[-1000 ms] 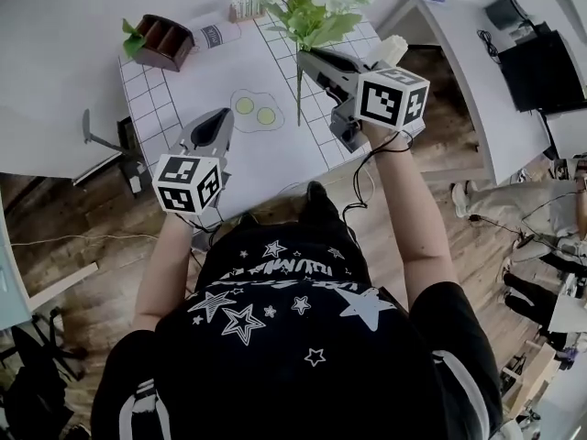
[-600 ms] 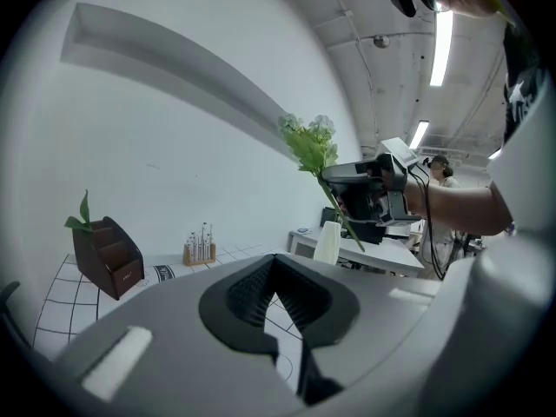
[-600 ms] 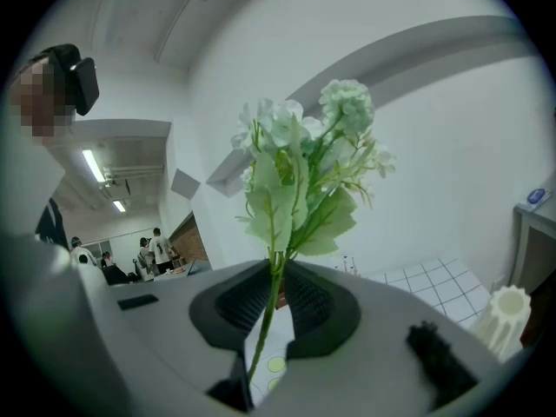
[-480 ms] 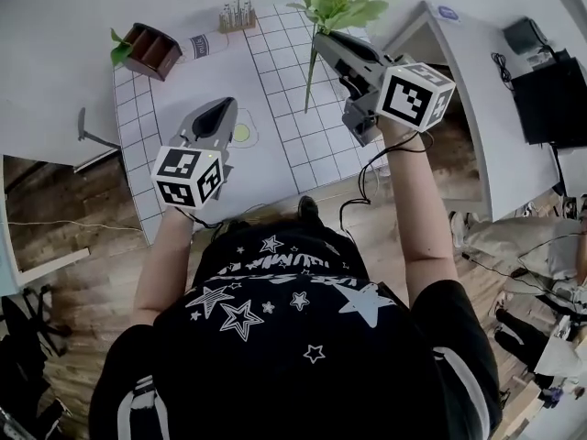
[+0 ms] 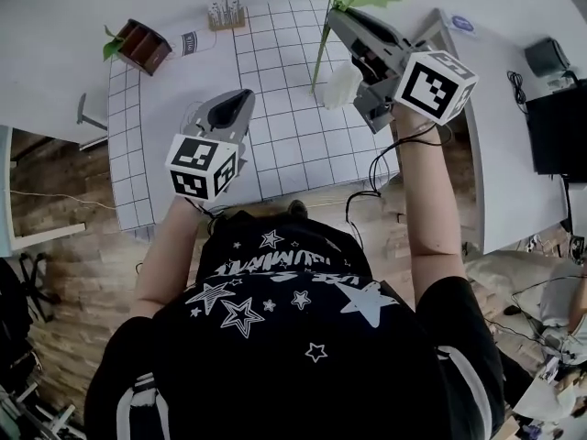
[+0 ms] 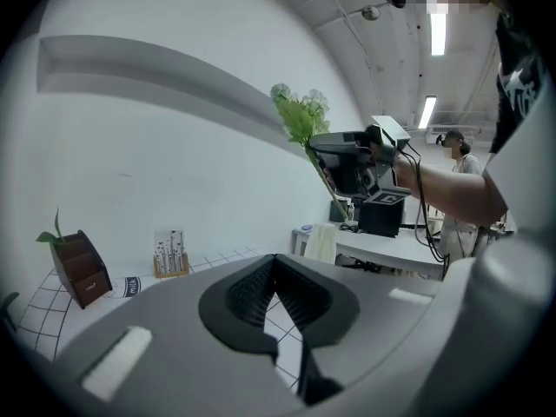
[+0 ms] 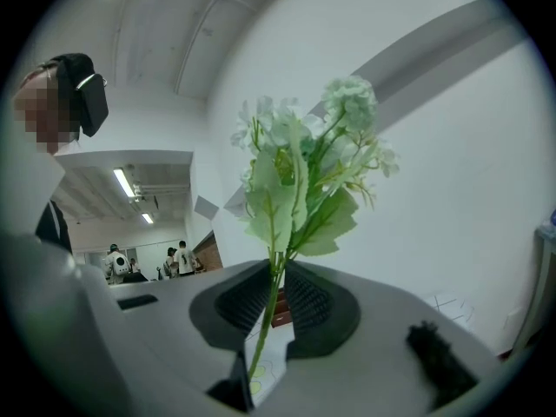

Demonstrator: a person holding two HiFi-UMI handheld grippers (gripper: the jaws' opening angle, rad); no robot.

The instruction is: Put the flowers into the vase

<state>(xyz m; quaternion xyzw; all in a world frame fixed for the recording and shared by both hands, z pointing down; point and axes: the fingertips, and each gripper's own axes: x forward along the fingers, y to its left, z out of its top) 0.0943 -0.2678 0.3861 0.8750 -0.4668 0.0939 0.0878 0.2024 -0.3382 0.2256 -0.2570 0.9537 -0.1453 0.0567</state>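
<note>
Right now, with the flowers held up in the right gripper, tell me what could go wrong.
1. The right gripper pinches the flowers by one thin stem, with the leafy head well above the jaws; the bunch may swivel or slip.
2. The stem's lower end hangs free above the table, so it could miss a narrow opening.
3. The left gripper is shut and empty, so nothing steadies the stem.
</note>
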